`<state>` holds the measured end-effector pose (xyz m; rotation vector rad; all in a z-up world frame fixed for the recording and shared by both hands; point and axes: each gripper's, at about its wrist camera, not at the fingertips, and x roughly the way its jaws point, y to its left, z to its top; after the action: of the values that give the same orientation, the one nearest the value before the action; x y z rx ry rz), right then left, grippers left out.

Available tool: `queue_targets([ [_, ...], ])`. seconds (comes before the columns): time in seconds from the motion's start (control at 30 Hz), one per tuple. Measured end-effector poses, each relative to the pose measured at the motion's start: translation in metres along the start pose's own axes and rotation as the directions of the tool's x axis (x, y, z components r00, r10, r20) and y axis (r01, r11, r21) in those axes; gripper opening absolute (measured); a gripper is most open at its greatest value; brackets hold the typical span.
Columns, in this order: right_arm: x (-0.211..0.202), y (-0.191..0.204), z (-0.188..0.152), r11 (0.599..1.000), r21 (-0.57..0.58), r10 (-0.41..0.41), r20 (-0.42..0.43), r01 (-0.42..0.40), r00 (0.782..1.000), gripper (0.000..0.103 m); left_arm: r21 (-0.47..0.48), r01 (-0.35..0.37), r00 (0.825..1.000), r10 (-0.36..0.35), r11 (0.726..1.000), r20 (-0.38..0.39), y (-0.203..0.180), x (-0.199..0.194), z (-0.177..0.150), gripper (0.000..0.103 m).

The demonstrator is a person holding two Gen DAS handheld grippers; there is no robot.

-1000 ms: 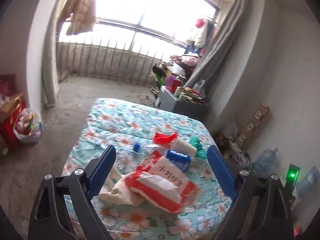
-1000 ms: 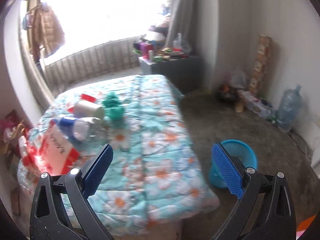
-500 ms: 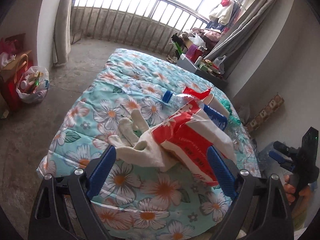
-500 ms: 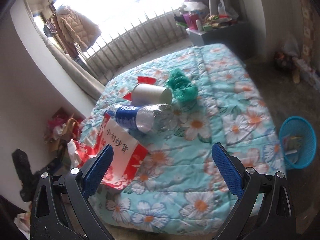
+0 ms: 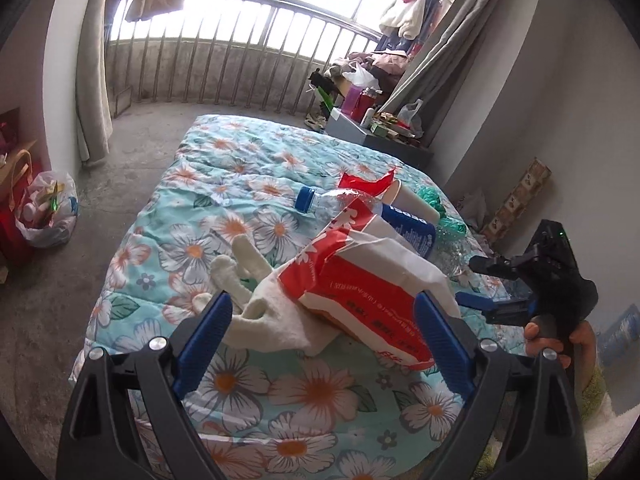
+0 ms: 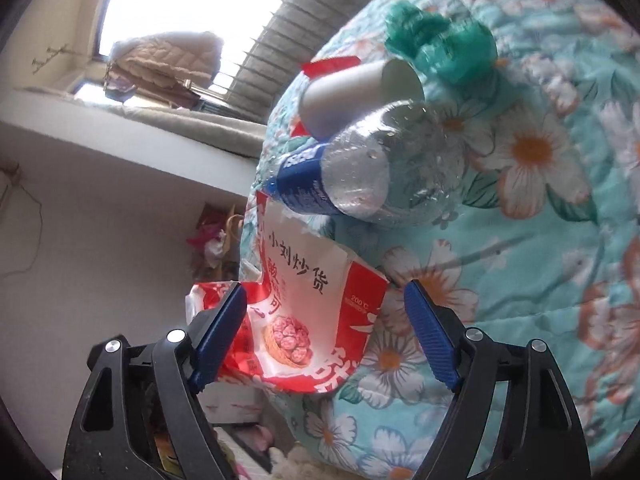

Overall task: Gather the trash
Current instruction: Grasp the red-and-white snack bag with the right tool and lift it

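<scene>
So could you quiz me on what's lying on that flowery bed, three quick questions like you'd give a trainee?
1. Multiple choice: what colour is the cap of the plastic bottle? A red, B blue, C green.
2. True or false: the paper cup stands upright.
3. Fill in: the right gripper has its jaws on either side of the red and white ____, closing but not yet pressing it.

Key: 1 B. 2 false, it lies on its side by the crumpled green bag. 3 snack bag.
</scene>
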<state>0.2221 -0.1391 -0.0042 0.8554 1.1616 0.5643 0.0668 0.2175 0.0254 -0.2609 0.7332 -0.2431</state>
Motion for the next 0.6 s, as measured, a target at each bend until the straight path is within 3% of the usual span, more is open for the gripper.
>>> queue_targets([
  [0.1,0.024,-0.015,0.002,0.995,0.082,0.067,-0.054,-0.062,0.996,0.076,0.013,-0.009,1.0,0.009,1.0,0.004,-0.006,0.012,0.006,0.09],
  [0.23,0.032,-0.004,-0.002,0.977,0.065,0.208,-0.087,-0.203,0.974,0.076,0.022,-0.014,1.0,0.013,1.0,0.003,-0.013,0.03,0.011,0.09],
  [0.33,0.028,0.008,-0.008,0.966,0.02,0.259,-0.089,-0.259,0.962,0.077,0.04,-0.017,1.0,0.017,0.999,0.01,-0.016,0.041,0.014,0.09],
  [0.47,0.025,0.023,-0.013,0.958,-0.042,0.28,-0.105,-0.285,0.954,0.077,0.071,-0.051,0.999,0.051,0.996,-0.001,-0.018,0.058,0.015,0.09],
  [0.6,0.029,0.052,-0.02,0.956,-0.172,0.216,-0.124,-0.236,0.968,0.077,0.066,-0.043,0.998,0.045,0.997,-0.033,-0.015,0.072,0.013,0.089],
])
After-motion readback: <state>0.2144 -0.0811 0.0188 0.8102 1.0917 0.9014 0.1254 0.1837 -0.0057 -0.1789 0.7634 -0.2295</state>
